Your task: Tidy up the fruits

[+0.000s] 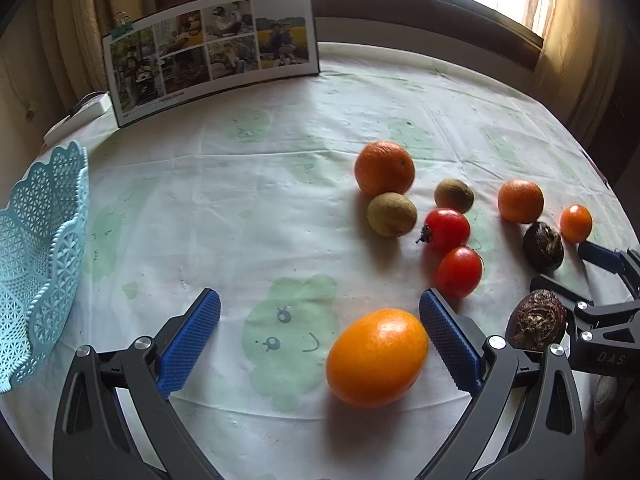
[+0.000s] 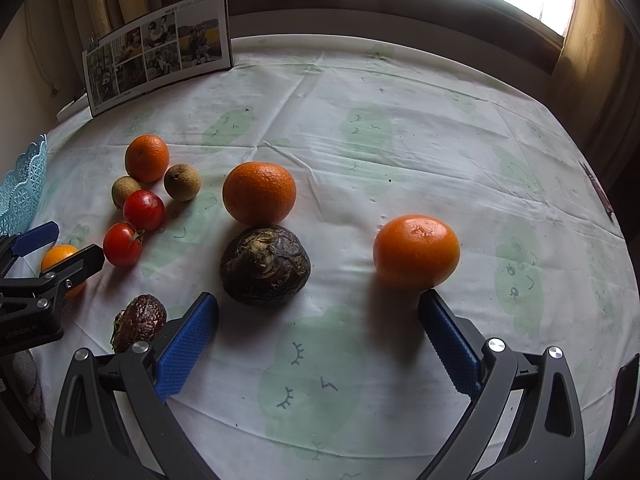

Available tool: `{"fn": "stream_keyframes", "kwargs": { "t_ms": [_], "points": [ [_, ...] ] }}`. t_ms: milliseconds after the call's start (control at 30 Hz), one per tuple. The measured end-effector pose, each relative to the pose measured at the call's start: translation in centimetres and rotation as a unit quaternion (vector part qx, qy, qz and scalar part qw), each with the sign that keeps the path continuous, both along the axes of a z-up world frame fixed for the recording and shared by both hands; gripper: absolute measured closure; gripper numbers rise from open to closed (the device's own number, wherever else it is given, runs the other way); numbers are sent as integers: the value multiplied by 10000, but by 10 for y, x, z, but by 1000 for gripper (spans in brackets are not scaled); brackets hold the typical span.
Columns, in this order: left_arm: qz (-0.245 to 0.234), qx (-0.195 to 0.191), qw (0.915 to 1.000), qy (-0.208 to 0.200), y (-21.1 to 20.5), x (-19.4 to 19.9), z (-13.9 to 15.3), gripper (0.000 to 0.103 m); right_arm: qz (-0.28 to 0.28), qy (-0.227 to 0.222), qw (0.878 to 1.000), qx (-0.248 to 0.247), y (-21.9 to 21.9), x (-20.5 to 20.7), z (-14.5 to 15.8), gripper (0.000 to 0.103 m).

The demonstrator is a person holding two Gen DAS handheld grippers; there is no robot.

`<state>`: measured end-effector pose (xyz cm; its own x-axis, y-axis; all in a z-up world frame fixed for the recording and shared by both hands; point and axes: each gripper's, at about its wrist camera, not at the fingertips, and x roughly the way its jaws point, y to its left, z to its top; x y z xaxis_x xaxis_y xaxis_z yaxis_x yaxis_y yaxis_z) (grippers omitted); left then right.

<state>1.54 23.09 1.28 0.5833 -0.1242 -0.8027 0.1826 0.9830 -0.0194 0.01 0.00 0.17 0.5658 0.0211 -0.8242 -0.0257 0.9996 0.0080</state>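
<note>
In the left wrist view my left gripper [image 1: 320,320] is open low over the table. An oval yellow-orange fruit [image 1: 376,356] lies between its fingers, close to the right pad and touching neither. Beyond it lie two red tomatoes [image 1: 446,230], two brown-green round fruits [image 1: 392,214], a large orange [image 1: 384,168], a mandarin [image 1: 520,200] and a small orange fruit [image 1: 575,223]. A light blue lattice basket [image 1: 40,260] sits at the far left. My right gripper [image 2: 318,320] is open with nothing between its fingers. A dark bulb [image 2: 265,264] lies ahead of its left finger and a mandarin [image 2: 416,252] just ahead of its right fingertip.
A second dark bulb [image 2: 140,320] lies left of the right gripper's left finger. A photo calendar [image 1: 212,52] stands at the back left by the window. The white cloth with green prints [image 1: 260,200] lies bare between the basket and the fruits. The table's right edge [image 2: 600,192] curves away.
</note>
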Motion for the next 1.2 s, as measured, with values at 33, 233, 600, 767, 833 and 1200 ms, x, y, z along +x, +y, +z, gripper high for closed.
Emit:
{"fn": "stream_keyframes", "kwargs": {
  "t_ms": [33, 233, 600, 767, 833, 1200],
  "points": [
    [9, -61, 10000, -29, 2, -1, 1, 2, -5, 0, 10000, -6, 0, 0, 0, 5],
    [25, -125, 9993, -363, 2, -10, 7, 2, -100, -85, 9998, 122, -4, -4, 2, 5],
    [-27, -543, 9945, -897, 16, -27, 22, 2, -168, -781, 9946, 670, -25, -39, 24, 5],
    [-29, -491, 9940, -982, 25, -39, 24, 2, -146, -777, 9952, 575, -28, -45, 21, 11],
    [-40, -460, 9946, -932, 28, -42, 23, 2, -215, -776, 9947, 646, -34, -41, 21, 15],
    [-367, -540, 9959, -623, 19, -43, 17, 9, -334, -611, 9951, 698, -50, -16, 13, 33]
  ]
}}
